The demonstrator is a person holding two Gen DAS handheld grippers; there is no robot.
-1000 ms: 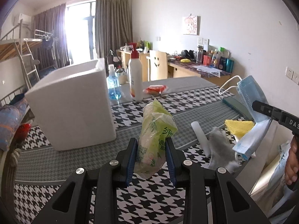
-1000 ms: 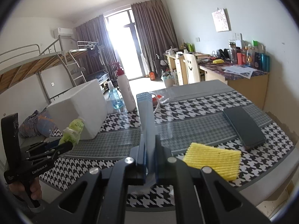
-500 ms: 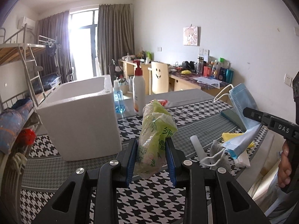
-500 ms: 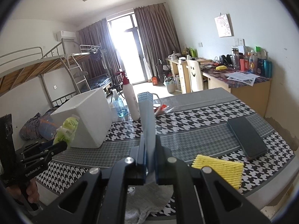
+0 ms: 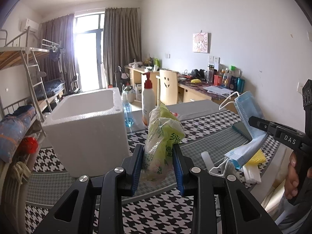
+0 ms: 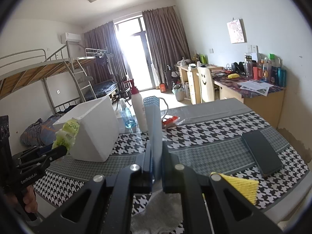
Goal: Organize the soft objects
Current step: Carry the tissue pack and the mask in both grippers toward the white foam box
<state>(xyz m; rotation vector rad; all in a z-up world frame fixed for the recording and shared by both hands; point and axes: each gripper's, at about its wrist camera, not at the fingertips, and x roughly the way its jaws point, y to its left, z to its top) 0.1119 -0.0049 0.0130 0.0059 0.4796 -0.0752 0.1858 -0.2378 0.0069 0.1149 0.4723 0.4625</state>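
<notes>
Two hand-held grippers hover above a table w/ a black-and-white houndstooth cloth, each carrying a soft item.

Step in hand, as judged: drop both soft items into the open white foam box, which stands on the table toward its left edge. To do it well, bring each gripper over the box opening, not its rim, lower until the item hangs inside the walls, then release. One at a time looks safest, since the two tools would crowd the opening. The mask's loose ear loops dangle, so approach high enough that they don't snag the rim or the pump bottle just behind the box's right corner.

Left gripper: jaws partly closed, blue pads pressing both sides of a crinkly green-and-clear tissue pack, squeezed at its lower half, top sticking up. It's held in the air, near the box's right front corner.

Right gripper: jaws nearly together, clamped on a blue face mask folded flat and standing upright between them. In the left view the mask droops below the jaws w/ white loops hanging.

Left on the table near its front right edge: yellow sponge cloth, a whitish rag under the right gripper, dark phone toward the right edge.
</notes>
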